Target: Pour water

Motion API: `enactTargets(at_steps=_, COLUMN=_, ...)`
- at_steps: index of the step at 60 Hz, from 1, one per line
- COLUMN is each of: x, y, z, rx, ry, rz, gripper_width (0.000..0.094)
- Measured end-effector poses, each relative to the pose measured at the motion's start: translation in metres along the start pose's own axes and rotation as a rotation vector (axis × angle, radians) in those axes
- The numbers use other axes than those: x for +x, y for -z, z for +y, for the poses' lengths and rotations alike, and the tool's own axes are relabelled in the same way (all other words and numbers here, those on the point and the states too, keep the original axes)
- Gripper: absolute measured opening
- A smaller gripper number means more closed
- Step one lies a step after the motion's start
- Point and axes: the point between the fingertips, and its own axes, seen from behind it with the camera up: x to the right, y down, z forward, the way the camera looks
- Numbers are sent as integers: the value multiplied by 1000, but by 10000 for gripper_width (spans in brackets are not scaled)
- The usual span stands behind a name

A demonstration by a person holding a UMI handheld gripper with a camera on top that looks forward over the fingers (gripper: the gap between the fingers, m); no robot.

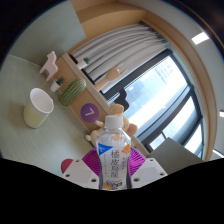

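Gripper [113,170] fingers, we see, clamp a water bottle [115,150], hiding its base. We note a cup [39,106] well apart on the table [25,150].

home room: curtains [120,45], big window [155,90], table [20,85]

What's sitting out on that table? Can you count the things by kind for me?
Bottles: 1, the water bottle, between the fingers
Cups: 1, the pale cup
Green containers: 1, the green box
Purple round things: 1, the purple disc
Small figures: 1, the light figure
Total: 5
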Motion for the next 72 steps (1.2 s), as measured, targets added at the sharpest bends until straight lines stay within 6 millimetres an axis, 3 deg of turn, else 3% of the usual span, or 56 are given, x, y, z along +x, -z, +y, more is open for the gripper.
enactTargets(at_steps=6, x=-20, y=-6, z=-34, rx=40, ry=238, rz=2, gripper_width=312)
enactTargets(at_steps=20, x=-63, y=-23, z=-86, rx=163, ry=765, rz=19, gripper_width=314)
enactTargets(at_steps=40, x=-92, y=-37, z=-126, rx=297, ry=1292, rz=108, gripper_width=317)
enactTargets(at_steps=45, x=-102, y=-40, z=-128, rx=329, ry=1398, rz=114, gripper_width=316)
enactTargets(at_steps=53, x=-116, y=-42, z=-125, rx=346, ry=1491, rz=110, gripper_width=314)
enactTargets(at_steps=62, x=-119, y=-41, z=-126, rx=351, ry=1443, rz=102, gripper_width=315)
enactTargets(at_steps=67, x=-111, y=-41, z=-130, rx=341, ry=1357, rz=106, gripper_width=314)
enactTargets(at_steps=72, x=-91, y=-43, z=-134, rx=294, ry=1144, rz=98, gripper_width=314)
